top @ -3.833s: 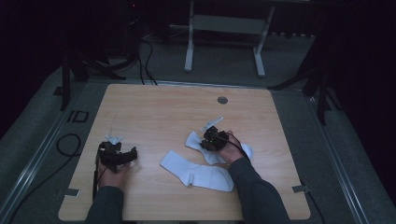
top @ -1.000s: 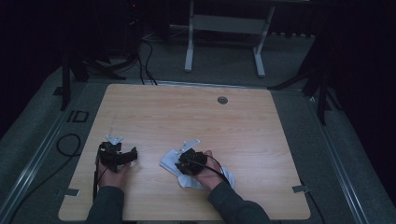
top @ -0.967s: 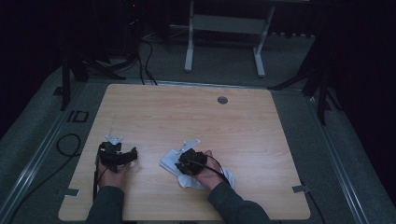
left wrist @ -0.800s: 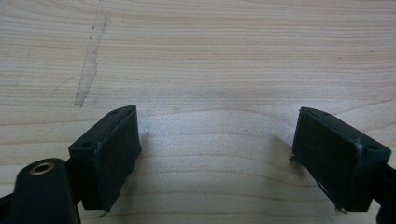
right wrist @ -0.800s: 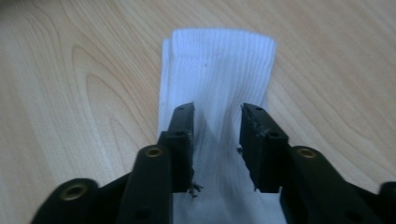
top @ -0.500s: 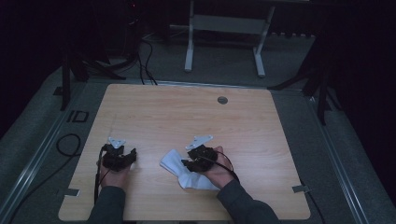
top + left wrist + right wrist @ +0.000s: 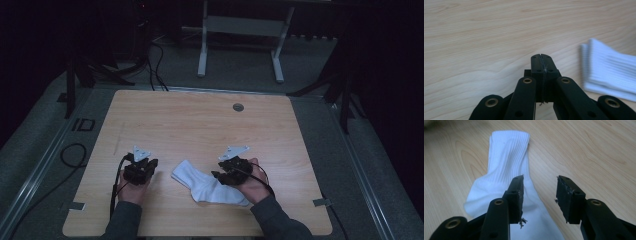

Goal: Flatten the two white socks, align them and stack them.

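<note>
A white ribbed sock (image 7: 207, 185) lies folded on the wooden table (image 7: 200, 120), near its front edge. My right gripper (image 7: 220, 176) hovers over the sock's right end; in the right gripper view the sock (image 7: 506, 157) stretches away under the left jaw. The right gripper (image 7: 540, 186) is open and has just been opening, with nothing between its jaws. My left gripper (image 7: 149, 164) sits left of the sock. In the left gripper view the left gripper (image 7: 541, 57) has its jaws pressed together on nothing, having just closed, and the sock (image 7: 609, 72) lies off to the right.
A round grommet (image 7: 238, 107) sits in the table near its far edge. Beyond the table stands a metal frame (image 7: 240, 30), with cables (image 7: 150, 55) on the dark floor. Bare wood spreads across the far half.
The right hand has shifted right, from over the sock's middle to its right end. The left hand has moved a little right and forward. Earlier, the sock material lay spread wider.
</note>
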Tool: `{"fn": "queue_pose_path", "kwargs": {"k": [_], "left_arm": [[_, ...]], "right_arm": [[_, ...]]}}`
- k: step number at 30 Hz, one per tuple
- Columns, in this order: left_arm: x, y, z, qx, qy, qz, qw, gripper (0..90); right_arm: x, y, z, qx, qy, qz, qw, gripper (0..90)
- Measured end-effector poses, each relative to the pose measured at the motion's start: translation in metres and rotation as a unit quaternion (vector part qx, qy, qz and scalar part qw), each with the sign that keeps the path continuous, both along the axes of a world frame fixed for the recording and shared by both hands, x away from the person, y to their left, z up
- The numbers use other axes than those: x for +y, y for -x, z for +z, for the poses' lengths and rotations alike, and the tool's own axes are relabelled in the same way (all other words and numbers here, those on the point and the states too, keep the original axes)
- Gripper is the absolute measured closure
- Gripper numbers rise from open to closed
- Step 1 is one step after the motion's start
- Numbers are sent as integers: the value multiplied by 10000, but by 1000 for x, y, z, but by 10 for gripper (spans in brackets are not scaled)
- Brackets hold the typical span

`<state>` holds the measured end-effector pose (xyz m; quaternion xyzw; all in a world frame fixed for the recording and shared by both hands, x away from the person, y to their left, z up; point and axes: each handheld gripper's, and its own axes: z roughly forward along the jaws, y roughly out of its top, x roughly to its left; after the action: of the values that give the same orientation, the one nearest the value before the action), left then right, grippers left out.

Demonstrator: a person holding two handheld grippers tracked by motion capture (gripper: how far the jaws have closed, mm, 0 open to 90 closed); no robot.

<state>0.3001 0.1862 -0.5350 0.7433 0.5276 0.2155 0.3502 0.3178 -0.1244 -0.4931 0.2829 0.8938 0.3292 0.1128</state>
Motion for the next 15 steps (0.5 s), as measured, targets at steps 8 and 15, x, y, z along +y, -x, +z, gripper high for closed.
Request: {"fn": "queue_pose_path", "kwargs": {"k": [8, 15], "left_arm": [[-18, 0, 7, 6, -1, -263, 9997, 897], [-37, -2, 13, -45, -34, -560, 9984, 896]], "right_arm": [[-19, 6, -2, 20, -24, -102, 9999, 567], [-36, 13, -5, 53, 19, -182, 9998, 567]]}}
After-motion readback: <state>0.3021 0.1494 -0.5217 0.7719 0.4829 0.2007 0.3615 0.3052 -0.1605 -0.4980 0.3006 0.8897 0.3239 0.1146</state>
